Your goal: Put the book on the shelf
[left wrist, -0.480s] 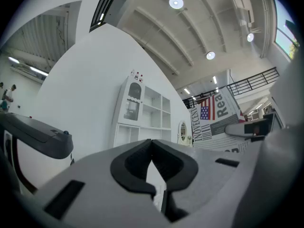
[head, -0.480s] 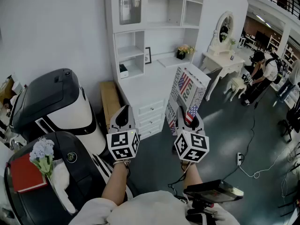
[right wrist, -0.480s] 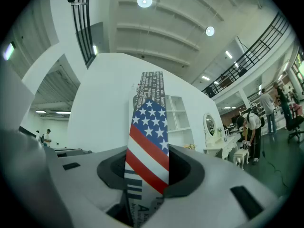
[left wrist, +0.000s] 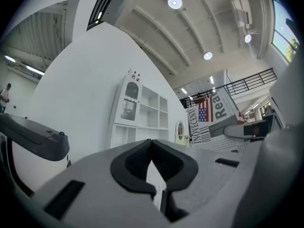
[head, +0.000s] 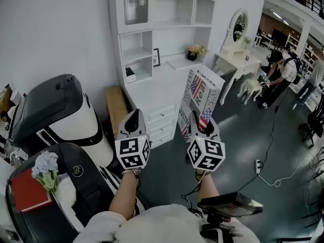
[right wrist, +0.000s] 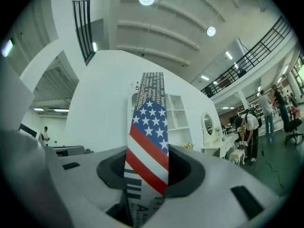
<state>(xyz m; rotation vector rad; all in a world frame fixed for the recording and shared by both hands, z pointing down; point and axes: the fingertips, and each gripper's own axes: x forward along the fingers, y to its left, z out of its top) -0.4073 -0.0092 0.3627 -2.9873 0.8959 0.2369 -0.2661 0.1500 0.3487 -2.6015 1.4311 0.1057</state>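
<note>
Plainly the carrying step is in hand: the right gripper (head: 202,125) is clamped on the lower edge of the book (head: 201,97), held upright in the air, near the white shelf (head: 147,54). The left gripper (head: 132,124) has its jaws together on nothing. Next, I judge, the book needs lifting into an open compartment, though the shelf's top is cut off.

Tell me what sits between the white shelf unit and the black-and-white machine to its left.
A low tan wooden bench stands there, with the shelf unit on one side and the machine on the other. The head view shows it.
</note>
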